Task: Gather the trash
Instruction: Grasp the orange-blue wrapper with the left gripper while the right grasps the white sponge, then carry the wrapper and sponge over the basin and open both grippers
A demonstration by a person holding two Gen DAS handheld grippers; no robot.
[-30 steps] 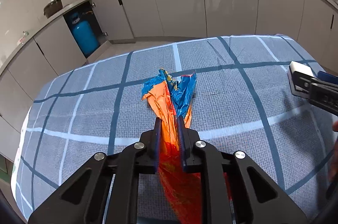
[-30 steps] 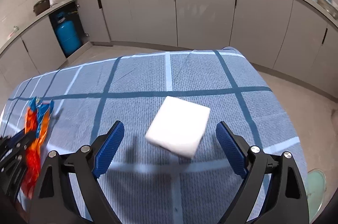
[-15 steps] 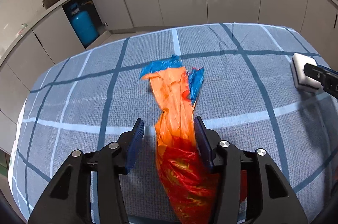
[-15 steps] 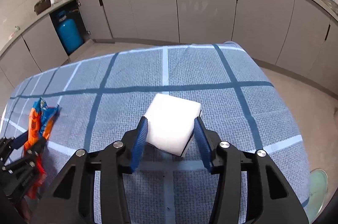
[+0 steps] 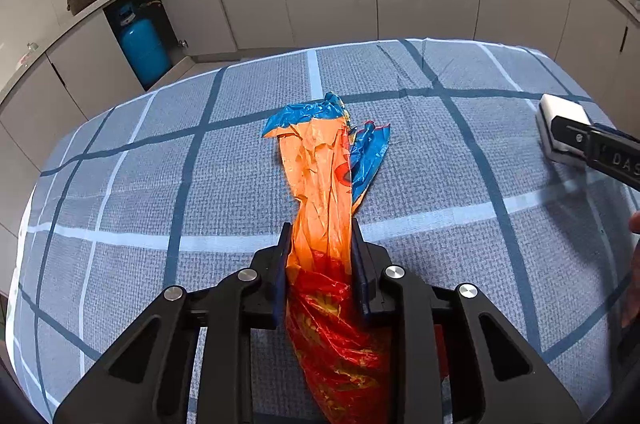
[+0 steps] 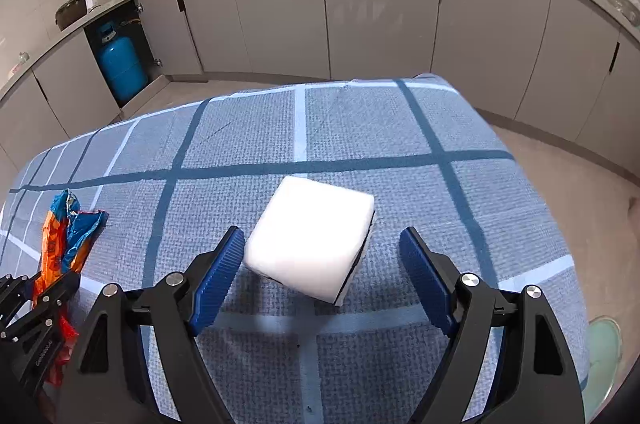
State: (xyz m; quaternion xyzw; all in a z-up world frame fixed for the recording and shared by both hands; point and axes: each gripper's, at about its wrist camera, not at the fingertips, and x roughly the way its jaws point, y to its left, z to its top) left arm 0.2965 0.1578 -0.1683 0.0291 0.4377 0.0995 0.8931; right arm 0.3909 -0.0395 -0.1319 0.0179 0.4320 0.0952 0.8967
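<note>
A blue gas bottle [image 5: 141,49] stands in an open cupboard at the far left. On the table, the checked cloth [image 5: 224,183] carries an orange, red and blue wrapper [image 5: 326,183] lying left of centre, its blue end pointing far. The left claw [image 5: 320,244] pinches the wrapper's near part between both fingers. To the right, a white block [image 6: 312,248] sits on the cloth. The right claw [image 6: 322,264] is spread wide around it, left finger [image 6: 218,276] almost touching, right finger apart.
</note>
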